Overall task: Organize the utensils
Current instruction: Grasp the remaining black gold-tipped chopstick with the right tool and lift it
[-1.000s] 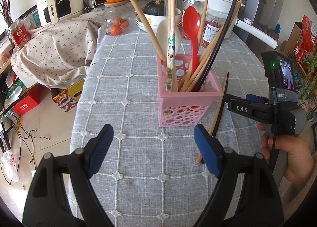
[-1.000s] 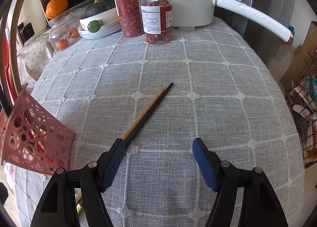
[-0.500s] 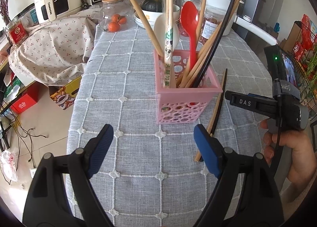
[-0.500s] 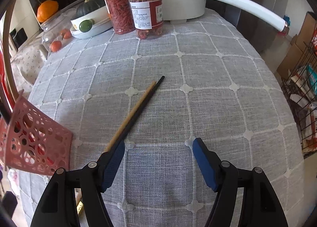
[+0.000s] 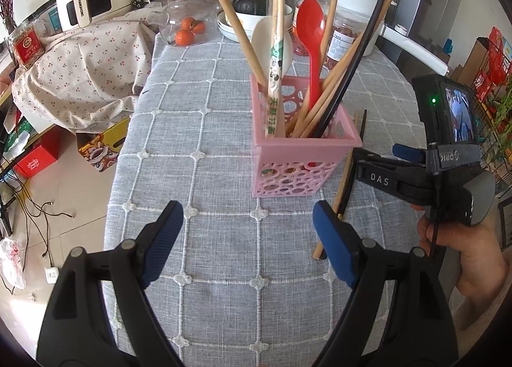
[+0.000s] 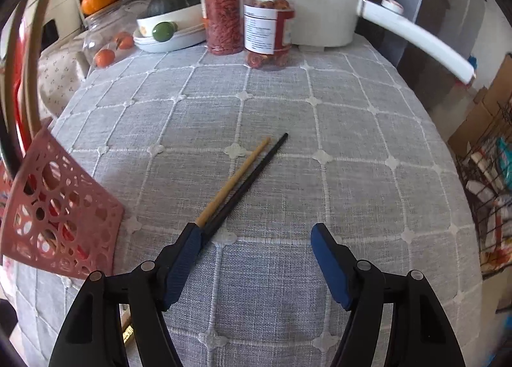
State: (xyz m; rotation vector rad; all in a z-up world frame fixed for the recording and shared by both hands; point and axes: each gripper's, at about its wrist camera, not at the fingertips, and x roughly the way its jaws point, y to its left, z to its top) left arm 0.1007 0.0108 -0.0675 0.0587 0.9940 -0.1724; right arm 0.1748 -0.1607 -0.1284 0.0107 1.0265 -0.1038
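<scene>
A pink perforated basket (image 5: 300,159) stands on the grey checked tablecloth (image 5: 208,142) and holds several chopsticks, a wrapped pair, a red spoon (image 5: 309,30) and a white spoon. It shows at the left edge of the right wrist view (image 6: 57,207). One wooden chopstick (image 6: 233,181) and one black chopstick (image 6: 252,178) lie side by side on the cloth to the basket's right, also in the left wrist view (image 5: 344,181). My left gripper (image 5: 246,239) is open and empty in front of the basket. My right gripper (image 6: 256,255) is open above the chopsticks' near ends.
At the table's far end stand two jars (image 6: 243,27), a white pot with a long handle (image 6: 416,37), bowls with a squash (image 6: 169,14) and a glass jar with oranges (image 5: 187,21). A flowered cloth (image 5: 83,66) covers things at the left. A wire rack (image 6: 492,175) stands right.
Both grippers have pulled back a little from the basket and chopsticks, which look farther away. Both stayed open. The chopsticks have not moved.
</scene>
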